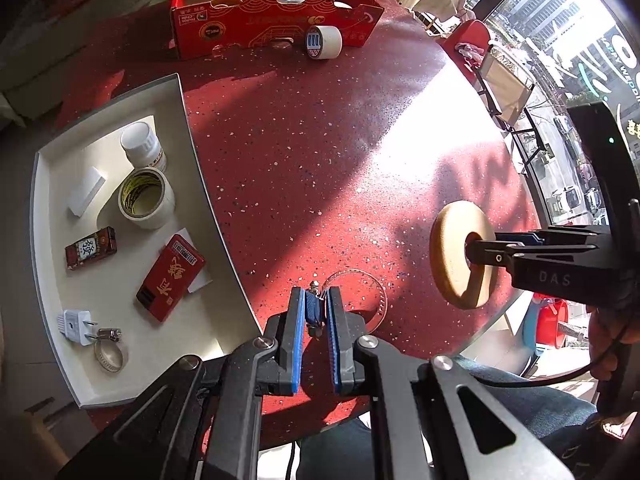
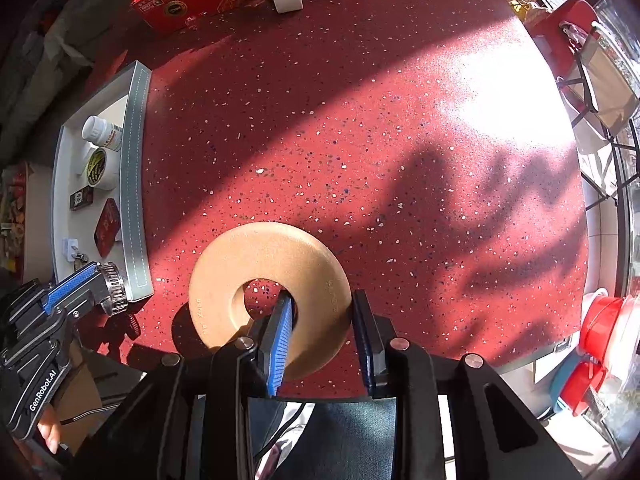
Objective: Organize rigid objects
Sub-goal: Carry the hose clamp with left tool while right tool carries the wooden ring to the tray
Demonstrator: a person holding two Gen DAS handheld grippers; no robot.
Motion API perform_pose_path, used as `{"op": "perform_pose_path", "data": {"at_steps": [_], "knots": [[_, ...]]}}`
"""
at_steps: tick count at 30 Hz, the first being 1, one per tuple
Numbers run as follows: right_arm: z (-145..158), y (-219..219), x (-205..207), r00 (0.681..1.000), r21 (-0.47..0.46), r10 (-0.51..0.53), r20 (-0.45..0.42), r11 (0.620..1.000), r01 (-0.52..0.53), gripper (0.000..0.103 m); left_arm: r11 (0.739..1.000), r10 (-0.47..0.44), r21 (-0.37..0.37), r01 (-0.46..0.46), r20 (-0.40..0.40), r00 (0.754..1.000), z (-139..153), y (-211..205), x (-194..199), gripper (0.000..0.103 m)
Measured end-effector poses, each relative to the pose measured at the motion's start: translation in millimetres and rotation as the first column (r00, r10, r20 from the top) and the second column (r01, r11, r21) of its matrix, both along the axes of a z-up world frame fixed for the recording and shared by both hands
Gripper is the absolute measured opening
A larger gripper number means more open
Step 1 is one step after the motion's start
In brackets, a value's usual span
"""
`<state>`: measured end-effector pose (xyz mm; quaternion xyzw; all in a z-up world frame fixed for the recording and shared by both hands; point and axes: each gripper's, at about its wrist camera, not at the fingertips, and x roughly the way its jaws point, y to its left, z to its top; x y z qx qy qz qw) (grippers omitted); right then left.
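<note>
- My left gripper point(image 1: 317, 307) is clenched on a hose clamp point(image 1: 352, 294), pinching its screw housing between the blue pads; the steel band loops out toward 1 o'clock, above the red table point(image 1: 304, 152).
- My right gripper point(image 2: 322, 308) grasps a wooden ring point(image 2: 256, 256), one finger through its hole, the other on the outer rim.
- In the left view the white tray point(image 1: 188, 120) sits at 9 o'clock, holding a bottle point(image 1: 142, 144), tape roll point(image 1: 146, 198), two red boxes, a plug point(image 1: 74, 326) and a second clamp point(image 1: 110, 354).
- At 12 o'clock, a red carton point(image 1: 272, 24) with white tape point(image 1: 324, 42) just in front of it.
</note>
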<state>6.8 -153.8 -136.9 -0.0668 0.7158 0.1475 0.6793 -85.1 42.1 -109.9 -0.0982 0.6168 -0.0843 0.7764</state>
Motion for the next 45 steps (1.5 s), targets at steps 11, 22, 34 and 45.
{"op": "perform_pose_path", "data": {"at_steps": [11, 22, 34, 45], "knots": [[5.7, 17.2, -1.4, 0.999, -0.008, 0.045, 0.013, 0.999, -0.045, 0.031, 0.997, 0.078, -0.007, -0.077, 0.010, 0.997, 1.5, 25.9, -8.5, 0.012], [12.7, 65.3, -3.9, 0.980, -0.007, 0.193, 0.036, 0.981, -0.193, 0.031, 0.961, 0.273, 0.032, -0.273, -0.002, 0.962, -5.3, 81.7, -29.2, 0.012], [27.6, 170.8, -19.4, 0.905, 0.054, 0.419, 0.073, 0.905, -0.423, 0.031, 0.883, 0.460, 0.098, -0.459, 0.021, 0.888, -1.9, 143.6, -46.9, 0.012], [27.6, 222.5, -36.0, 0.856, 0.076, 0.511, 0.078, 0.853, -0.516, 0.031, 0.855, 0.506, 0.128, -0.502, 0.005, 0.862, -10.9, 159.1, -47.8, 0.012]]}}
